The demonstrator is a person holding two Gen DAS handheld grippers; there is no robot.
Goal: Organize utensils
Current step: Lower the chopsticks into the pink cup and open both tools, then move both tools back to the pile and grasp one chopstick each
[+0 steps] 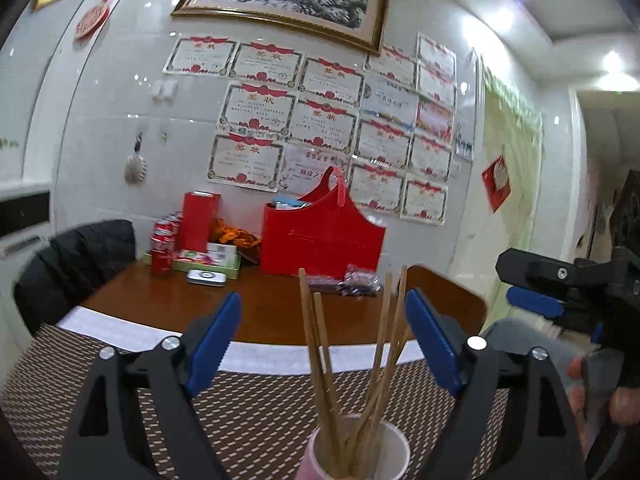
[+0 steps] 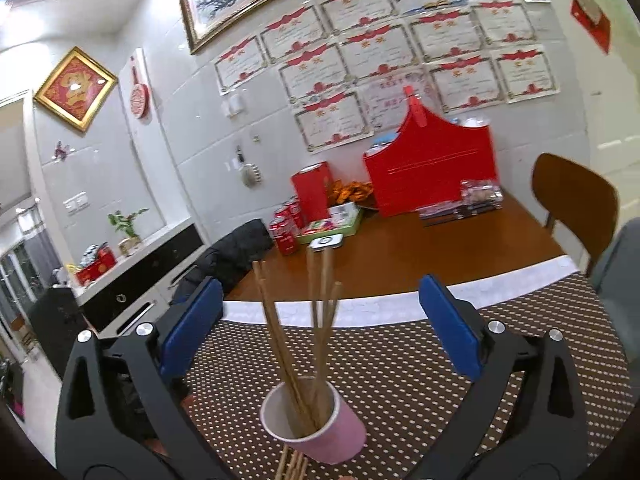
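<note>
Both claws were held wide open and empty, left gripper (image 1: 322,344) and right gripper (image 2: 320,324); pink cup (image 2: 320,424) of chopsticks (image 2: 308,340) was framed low centre; loose chopsticks (image 2: 294,464) were seen at its base; tipping could be caused by a clipped stick.

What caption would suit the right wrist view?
Open right gripper above pink cup holding wooden chopsticks on dotted placemat.

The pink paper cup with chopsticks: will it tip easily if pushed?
Probably yes. The pink cup looks like light paper, and the tall chopsticks lean far above its rim, likely making it top-heavy. The woven placemat may grip its base, favouring tipping over sliding.
</note>
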